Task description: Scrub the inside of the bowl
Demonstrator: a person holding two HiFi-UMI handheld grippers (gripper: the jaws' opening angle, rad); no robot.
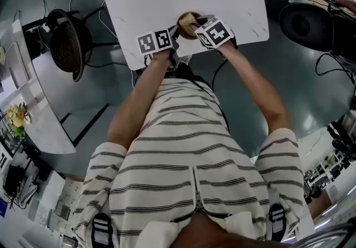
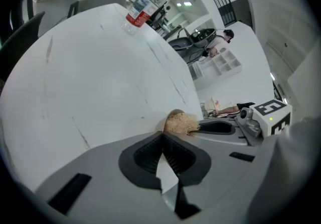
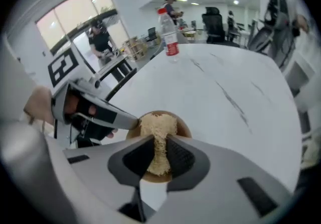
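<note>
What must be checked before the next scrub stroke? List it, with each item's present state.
1. Grip of right gripper on scrub pad: ok, clamped between the jaws.
2. Pad sitting inside the bowl: ok.
3. Tip of left gripper at the bowl's rim, jaws together: ok.
4. Rim actually pinched by the left gripper: cannot tell.
5. The water bottle upright and well away from the bowl: ok.

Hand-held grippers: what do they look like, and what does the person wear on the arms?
The left hand-held gripper and the right hand-held gripper have pale grey wedge-shaped bodies with dark ribbed pads. Each carries a white cube printed with black square markers. The person wears a light shirt with dark stripes and short sleeves.
</note>
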